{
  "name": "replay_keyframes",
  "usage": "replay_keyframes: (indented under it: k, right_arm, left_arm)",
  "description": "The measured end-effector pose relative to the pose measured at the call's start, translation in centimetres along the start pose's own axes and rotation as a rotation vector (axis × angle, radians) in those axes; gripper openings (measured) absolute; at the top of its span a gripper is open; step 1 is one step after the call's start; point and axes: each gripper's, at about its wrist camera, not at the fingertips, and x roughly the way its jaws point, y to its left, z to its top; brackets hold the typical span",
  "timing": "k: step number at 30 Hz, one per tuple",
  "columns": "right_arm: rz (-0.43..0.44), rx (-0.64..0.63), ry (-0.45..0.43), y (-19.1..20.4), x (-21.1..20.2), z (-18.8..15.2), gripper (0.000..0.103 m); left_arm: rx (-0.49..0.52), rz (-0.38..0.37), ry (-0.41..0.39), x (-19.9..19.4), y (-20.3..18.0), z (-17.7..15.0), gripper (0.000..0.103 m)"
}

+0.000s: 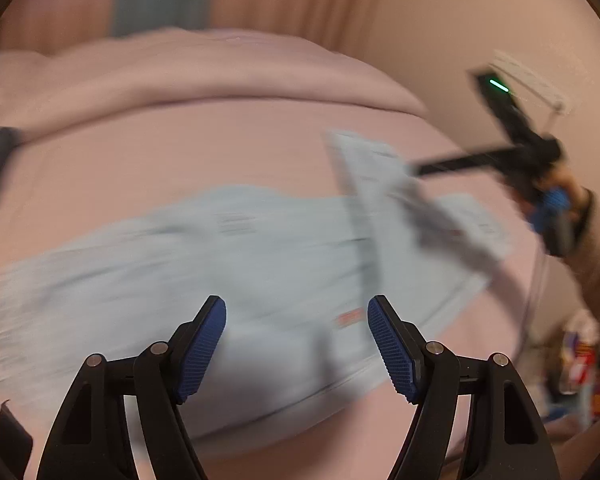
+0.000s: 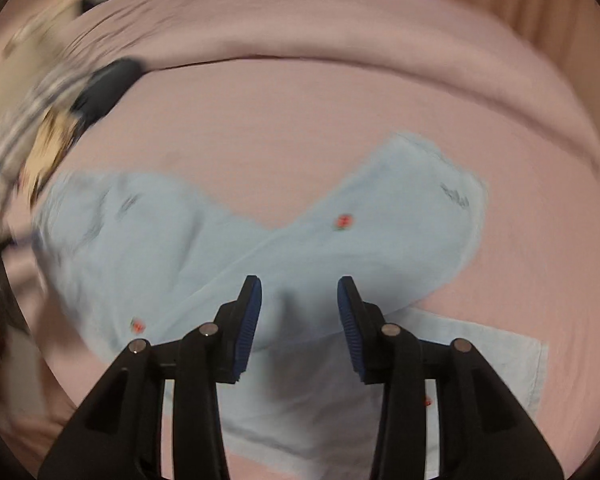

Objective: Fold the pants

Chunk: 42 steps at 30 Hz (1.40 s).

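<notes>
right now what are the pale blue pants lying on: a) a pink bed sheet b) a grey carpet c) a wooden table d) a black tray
a: in the right wrist view the pants are spread over a pink bed sheet, with both legs flat on it.

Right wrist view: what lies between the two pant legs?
Only bare pink bed sheet fills the V-shaped gap between the legs of the light blue pants.
</notes>
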Motion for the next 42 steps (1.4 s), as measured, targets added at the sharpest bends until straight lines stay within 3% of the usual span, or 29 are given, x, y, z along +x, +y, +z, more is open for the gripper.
replay_keyframes:
  k: [4,7,11,12,14,17,20,21,22,23,26,31,37,42]
  right_arm:
    - [-0.002,0.119,0.044,-4.1,1.7,2.6,0.041]
    - [0.001,0.196,0.055,-6.2,2.8,5.0,0.042]
    - [0.011,0.252,0.094,-7.3,5.0,7.6,0.042]
    - [0.019,0.251,0.113,-6.9,6.0,8.3,0.042]
    - [0.018,0.24,0.145,-6.3,7.5,9.3,0.042]
    - [-0.024,0.24,0.179,-5.3,10.2,11.3,0.041]
    - [-0.125,0.24,0.242,-4.5,12.9,12.0,0.041]
    - [-0.139,0.237,0.245,-4.3,13.2,11.9,0.036]
    - [-0.163,0.223,0.232,-4.0,13.2,11.8,0.017]
    - [-0.164,0.215,0.216,-3.9,12.9,11.7,0.008]
    - [-0.111,0.284,0.147,-4.7,10.4,10.7,0.003]
    - [0.005,0.402,-0.048,-7.0,1.8,7.7,0.003]
    - [0.089,0.541,-0.277,-9.2,-9.5,-0.5,0.003]
    - [0.114,0.673,-0.33,-10.7,-12.4,-10.0,0.004]
  left_arm:
    - [0.006,-0.084,0.072,5.5,-2.9,1.7,0.074]
    - [-0.003,-0.069,0.148,9.1,-3.4,1.8,0.073]
    - [0.0,-0.048,0.178,10.3,-3.4,1.0,0.055]
    - [0.0,-0.058,0.18,10.2,-3.4,0.9,0.042]
    - [-0.013,-0.096,0.194,10.0,-3.2,0.7,0.03]
    - [0.02,-0.093,0.2,9.9,-3.8,0.0,0.026]
    - [0.022,-0.11,0.205,9.9,-3.9,-0.2,0.013]
    - [0.023,-0.112,0.203,9.8,-3.9,-0.3,0.008]
    - [0.023,-0.114,0.203,9.8,-4.0,-0.2,0.006]
    - [0.018,-0.125,0.204,9.8,-3.9,-0.3,0.004]
    - [0.019,-0.126,0.194,9.9,-4.1,-0.1,0.003]
    - [0.037,-0.104,0.155,9.1,-4.9,0.2,0.002]
    - [0.141,-0.092,0.077,6.2,-6.9,0.0,0.002]
    - [0.286,-0.041,0.122,6.5,-9.0,-1.2,0.002]
